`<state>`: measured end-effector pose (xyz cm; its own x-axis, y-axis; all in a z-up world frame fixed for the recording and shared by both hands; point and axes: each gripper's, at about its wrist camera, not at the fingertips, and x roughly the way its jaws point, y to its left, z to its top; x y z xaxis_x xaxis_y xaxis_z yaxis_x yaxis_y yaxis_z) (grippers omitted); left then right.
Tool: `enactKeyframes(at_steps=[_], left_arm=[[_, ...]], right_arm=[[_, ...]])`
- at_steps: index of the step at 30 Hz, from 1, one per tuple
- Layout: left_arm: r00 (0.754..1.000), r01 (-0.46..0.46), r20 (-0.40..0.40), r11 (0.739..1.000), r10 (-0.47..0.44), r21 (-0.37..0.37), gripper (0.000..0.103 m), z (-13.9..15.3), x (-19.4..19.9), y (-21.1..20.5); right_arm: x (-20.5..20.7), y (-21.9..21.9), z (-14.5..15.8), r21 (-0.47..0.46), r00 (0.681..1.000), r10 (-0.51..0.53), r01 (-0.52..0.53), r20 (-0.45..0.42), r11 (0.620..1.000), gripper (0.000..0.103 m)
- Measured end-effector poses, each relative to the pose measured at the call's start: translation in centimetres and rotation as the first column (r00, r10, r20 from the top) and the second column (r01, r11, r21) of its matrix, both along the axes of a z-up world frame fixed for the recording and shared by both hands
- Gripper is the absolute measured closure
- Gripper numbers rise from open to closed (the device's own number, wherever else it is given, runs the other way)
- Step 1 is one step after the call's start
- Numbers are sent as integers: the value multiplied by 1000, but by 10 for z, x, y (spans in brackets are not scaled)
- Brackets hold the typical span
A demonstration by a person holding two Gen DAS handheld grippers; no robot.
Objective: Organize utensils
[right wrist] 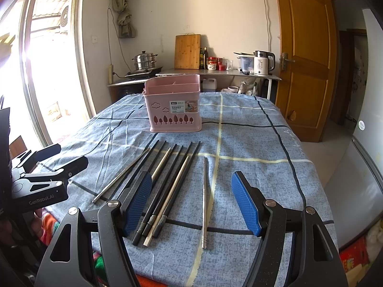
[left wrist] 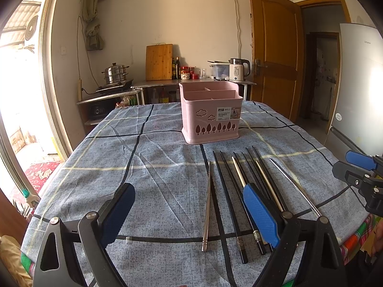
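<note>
A pink divided utensil basket [left wrist: 210,112] [right wrist: 174,105] stands upright at mid-table on the blue checked cloth. In front of it several chopsticks lie side by side: black ones [left wrist: 227,191] [right wrist: 165,184] mixed with pale metal ones. One silver chopstick [left wrist: 207,205] [right wrist: 122,177] lies apart on the left, and another silver chopstick [left wrist: 294,186] [right wrist: 204,201] lies apart on the right. My left gripper [left wrist: 189,186] hovers open over the left silver chopstick. My right gripper [right wrist: 191,174] is open too, its fingers either side of the right silver chopstick. Neither holds anything.
The table's near edge lies just below both grippers. Behind the table, a counter carries a steamer pot [left wrist: 115,74], a cutting board [left wrist: 159,62] and a kettle [left wrist: 238,69]. A wooden door [left wrist: 275,55] and a grey fridge [left wrist: 359,76] stand at the right, and a bright window at the left.
</note>
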<state>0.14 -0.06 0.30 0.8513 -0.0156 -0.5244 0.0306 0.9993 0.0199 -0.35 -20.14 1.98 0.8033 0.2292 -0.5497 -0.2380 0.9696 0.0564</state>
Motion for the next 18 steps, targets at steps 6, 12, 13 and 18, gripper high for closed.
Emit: enactKeyframes(at_steps=[6,12,13,18], left_arm=[[1000,1,0,1000,-1,-1,11,0,0,0],[1000,7,0,1000,-7,0,11,-1,0,-2],[1000,7,0,1000,-7,-1,11,-1,-1,-1],[1000,7,-1,1000,-7,-2,11,-2,-1,-1]], right_arm=[[0,0,-1,-1,1000,0,0,1,1000,34],[1,0,0,0,1000,-1,1,0,1000,34],[1,0,-1,0,1000,-1,1,0,1000,34],[1,0,-1,-1,1000,-1,1,0,1000,34]])
